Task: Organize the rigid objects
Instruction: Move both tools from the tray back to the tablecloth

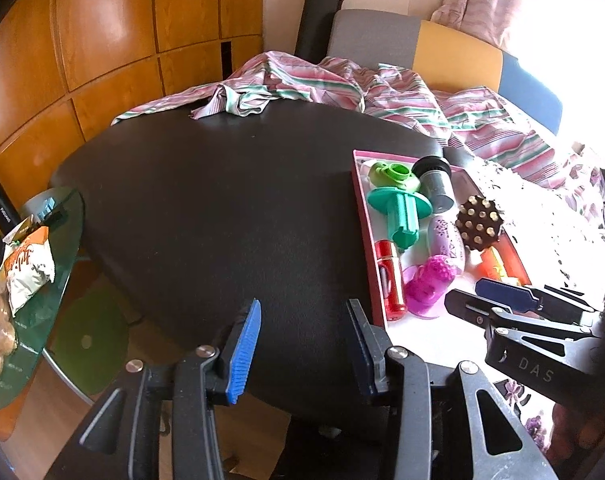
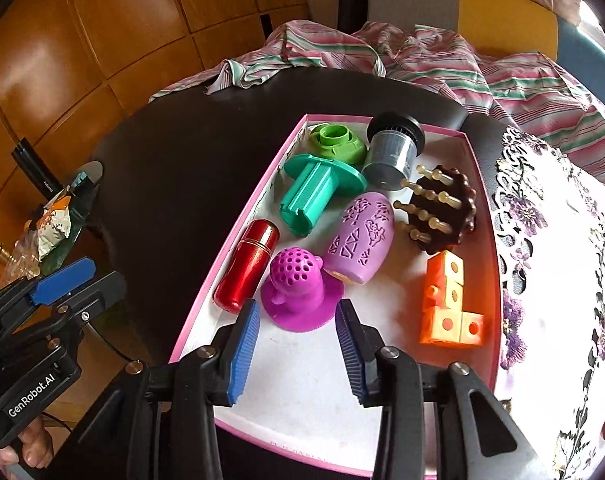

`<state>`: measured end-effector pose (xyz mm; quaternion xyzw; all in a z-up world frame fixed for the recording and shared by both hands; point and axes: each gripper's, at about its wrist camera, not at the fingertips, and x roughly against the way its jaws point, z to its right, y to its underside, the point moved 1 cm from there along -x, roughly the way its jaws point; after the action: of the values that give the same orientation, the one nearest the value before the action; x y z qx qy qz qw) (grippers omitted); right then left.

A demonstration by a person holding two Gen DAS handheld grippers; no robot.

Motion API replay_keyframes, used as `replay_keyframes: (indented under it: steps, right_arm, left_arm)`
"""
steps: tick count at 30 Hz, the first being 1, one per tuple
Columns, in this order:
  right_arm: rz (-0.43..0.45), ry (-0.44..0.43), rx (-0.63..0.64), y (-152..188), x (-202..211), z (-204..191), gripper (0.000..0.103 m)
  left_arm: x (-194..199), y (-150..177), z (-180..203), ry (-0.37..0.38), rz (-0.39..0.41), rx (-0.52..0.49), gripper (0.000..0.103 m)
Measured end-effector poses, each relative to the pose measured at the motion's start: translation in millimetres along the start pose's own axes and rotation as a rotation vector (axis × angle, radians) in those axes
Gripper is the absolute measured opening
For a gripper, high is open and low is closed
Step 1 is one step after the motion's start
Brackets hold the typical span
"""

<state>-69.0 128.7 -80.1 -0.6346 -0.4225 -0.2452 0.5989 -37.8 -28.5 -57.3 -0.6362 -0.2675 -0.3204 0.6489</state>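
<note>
Over pink tray (image 2: 238, 236), my right gripper (image 2: 298, 344) hanging apart, empty; my left gripper (image 1: 304, 344), reading "GenRobot.AI", also gaping, empty.

Harsh blown-out daylight from the right — fisheye-bent edges, dark vignetted corners, otherwise sharp.

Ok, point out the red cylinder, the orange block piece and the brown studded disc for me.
red cylinder (image 2: 246, 266), right wrist view, middle of its shiny side.
orange block piece (image 2: 448, 304), right wrist view, on its upright column.
brown studded disc (image 2: 442, 210), right wrist view, on its pegged face.
</note>
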Motion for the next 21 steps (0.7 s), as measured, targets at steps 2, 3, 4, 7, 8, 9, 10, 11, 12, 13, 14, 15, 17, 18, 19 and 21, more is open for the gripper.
replay_keyframes:
  steps: [2,3,4,7,8,9,10,11,12,13,14,15,17,18,19,21]
  right_arm:
    - [0.011,-0.004,-0.010,0.7,5.2,3.4,0.039]
    - [0.018,-0.005,-0.015,1.1,8.3,5.1,0.039]
    - [0.024,-0.002,-0.020,1.8,12.0,7.4,0.039]
    - [0.048,0.007,-0.037,1.9,23.6,17.3,0.039]
    - [0.056,0.011,-0.046,2.3,28.4,21.7,0.039]
    - [0.065,0.015,-0.055,2.6,33.4,26.9,0.039]
    - [0.073,0.019,-0.066,3.4,38.5,32.6,0.039]
    - [0.080,0.024,-0.079,4.2,43.7,39.2,0.039]
    - [0.086,0.030,-0.095,5.3,49.1,47.0,0.039]
    - [0.092,0.035,-0.114,6.6,54.6,55.8,0.039]
    - [0.096,0.041,-0.134,7.6,59.3,65.1,0.039]
    - [0.098,0.049,-0.160,9.2,64.4,75.7,0.039]
    - [0.102,0.069,-0.214,13.3,73.9,99.1,0.039]
    - [0.105,0.085,-0.240,15.6,78.6,111.6,0.039]
    - [0.106,0.105,-0.264,17.9,83.4,122.8,0.039]
    - [0.107,0.149,-0.315,25.2,94.0,148.9,0.039]
  left_arm:
    - [1.9,-0.8,2.7,-0.001,0.008,-0.010,0.045]
    - [2.9,-1.4,4.1,0.002,0.012,-0.015,0.046]
    - [3.8,-1.7,6.0,0.003,0.015,-0.019,0.046]
    - [6.5,-3.5,11.7,0.006,0.024,-0.039,0.046]
    - [7.6,-4.0,14.4,0.008,0.029,-0.048,0.046]
    - [8.5,-4.3,16.6,0.010,0.032,-0.056,0.046]
    - [9.5,-4.9,19.9,0.014,0.036,-0.066,0.046]
    - [10.6,-5.3,22.4,0.019,0.039,-0.073,0.046]
    - [11.7,-5.6,25.5,0.024,0.042,-0.081,0.046]
    - [12.9,-5.8,28.6,0.032,0.044,-0.090,0.046]
    - [13.8,-6.3,32.8,0.040,0.046,-0.101,0.046]
    - [14.6,-6.8,37.3,0.046,0.049,-0.112,0.046]
    - [15.5,-8.3,46.1,0.060,0.052,-0.133,0.046]
    - [16.6,-8.4,50.2,0.068,0.053,-0.141,0.046]
    - [17.2,-9.2,55.2,0.077,0.054,-0.151,0.046]
    - [18.2,-10.9,66.7,0.094,0.059,-0.176,0.046]
